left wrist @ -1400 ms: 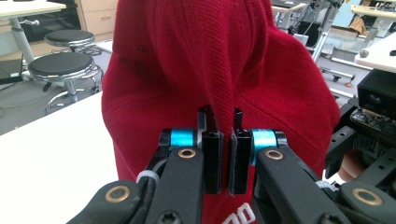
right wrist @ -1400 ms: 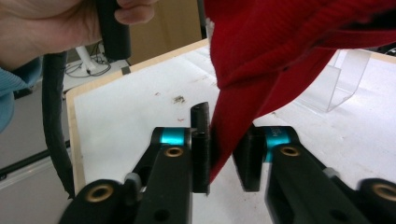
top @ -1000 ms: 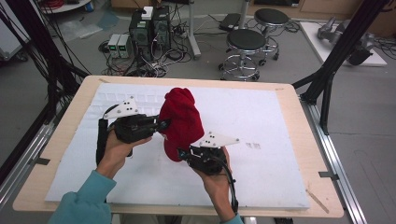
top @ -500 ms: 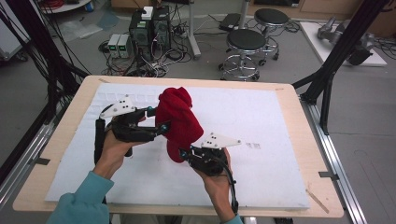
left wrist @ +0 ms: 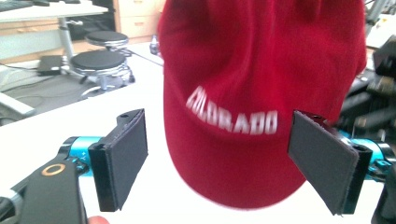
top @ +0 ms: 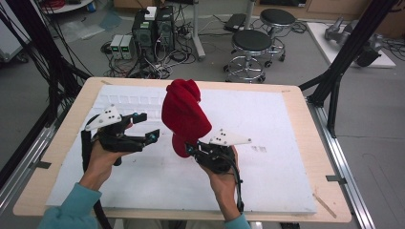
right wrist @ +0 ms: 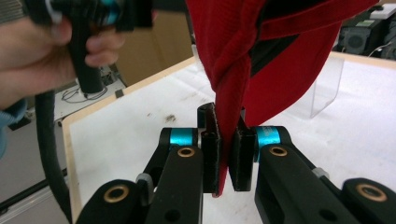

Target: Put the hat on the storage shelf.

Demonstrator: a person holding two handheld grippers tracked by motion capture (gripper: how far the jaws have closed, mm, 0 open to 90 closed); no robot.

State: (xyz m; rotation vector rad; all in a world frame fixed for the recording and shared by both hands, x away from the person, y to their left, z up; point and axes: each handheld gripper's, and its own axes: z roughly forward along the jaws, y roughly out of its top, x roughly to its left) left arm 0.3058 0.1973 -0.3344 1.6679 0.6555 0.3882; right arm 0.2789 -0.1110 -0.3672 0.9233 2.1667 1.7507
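Two hand-held grippers work around one red cap (top: 184, 117), which stands above the middle of the table (top: 296, 112), raised off its white sheet (top: 267, 119). The right hand-held gripper (top: 192, 149), just below the cap, is clamped on a twisted fold of its red cloth (right wrist: 226, 116), the pads pressed tight on it; which part of the cap that fold belongs to is hard to make out, and the top of the cap is cut off in both gripper views. The left hand-held gripper (top: 147, 126) sits just left of the cap and apart from it, its jaws having just been opening, now wide with nothing between the pads; the cap's white lettering (left wrist: 232, 116) is blurred behind them. Right of the cap the sheet lies bare to the table's wooden edge, and bare sheet also lies beyond the cap to the far edge.
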